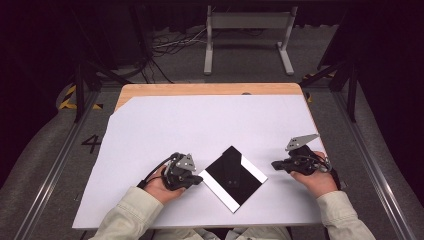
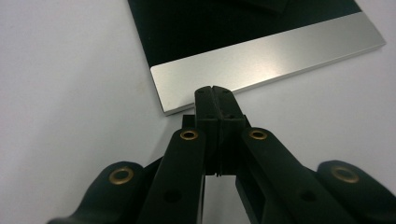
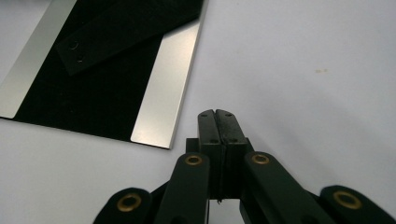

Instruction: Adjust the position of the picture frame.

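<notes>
A square black plate (image 1: 231, 176) with 2 brushed-silver edge strips lies flat on the white sheet (image 1: 165, 125), between the grippers. The left gripper (image 2: 215, 89), clenched and empty, nearly touches 1 strip; the right gripper (image 3: 215, 113), also clenched empty, sits just beside a corner.

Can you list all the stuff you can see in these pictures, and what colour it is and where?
plate: 1, black with two silver edge strips, flat on the sheet between the two tongs, turned like a diamond
sheet: 1, white, covers most of the table
table: 1, wooden, bare strip shows at the far edge
frame: 1, grey metal, on the floor beyond the table
cables: a bundle, white and black, on the floor at the back
left tongs: 1, black, shut, tip close to the plate's near-left edge
right tongs: 1, black, shut, right of the plate, apart from it
sleeves: 2, pale beige, at the bottom
</notes>
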The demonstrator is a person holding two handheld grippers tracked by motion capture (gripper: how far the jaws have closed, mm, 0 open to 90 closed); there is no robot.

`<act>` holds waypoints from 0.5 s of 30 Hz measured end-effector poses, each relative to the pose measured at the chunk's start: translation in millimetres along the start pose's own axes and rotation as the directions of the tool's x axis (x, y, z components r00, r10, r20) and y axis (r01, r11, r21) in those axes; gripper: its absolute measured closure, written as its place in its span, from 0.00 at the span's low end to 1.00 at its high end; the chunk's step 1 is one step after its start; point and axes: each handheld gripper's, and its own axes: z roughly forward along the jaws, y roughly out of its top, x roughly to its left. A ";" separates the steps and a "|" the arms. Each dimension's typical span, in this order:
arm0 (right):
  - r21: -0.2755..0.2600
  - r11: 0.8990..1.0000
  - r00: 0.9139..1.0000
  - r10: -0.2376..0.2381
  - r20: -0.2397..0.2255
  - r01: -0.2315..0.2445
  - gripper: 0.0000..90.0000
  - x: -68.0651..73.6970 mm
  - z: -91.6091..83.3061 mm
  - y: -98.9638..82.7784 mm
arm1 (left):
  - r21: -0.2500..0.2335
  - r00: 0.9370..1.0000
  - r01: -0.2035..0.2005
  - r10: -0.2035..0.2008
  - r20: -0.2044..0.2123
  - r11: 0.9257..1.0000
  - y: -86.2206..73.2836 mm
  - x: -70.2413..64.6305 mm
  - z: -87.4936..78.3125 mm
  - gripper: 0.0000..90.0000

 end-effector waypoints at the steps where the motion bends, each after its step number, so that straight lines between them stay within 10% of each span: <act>1: -0.005 1.000 1.000 0.003 0.006 -0.003 1.00 -0.5 -0.7 -0.6 | 0.010 1.000 0.006 -0.005 -0.009 1.000 0.5 0.6 0.8 1.00; 15: -0.014 1.000 1.000 0.018 0.015 -0.018 1.00 -0.5 -6.8 -4.0 | -0.042 0.996 0.076 -0.078 -0.033 0.996 13.6 14.7 9.9 1.00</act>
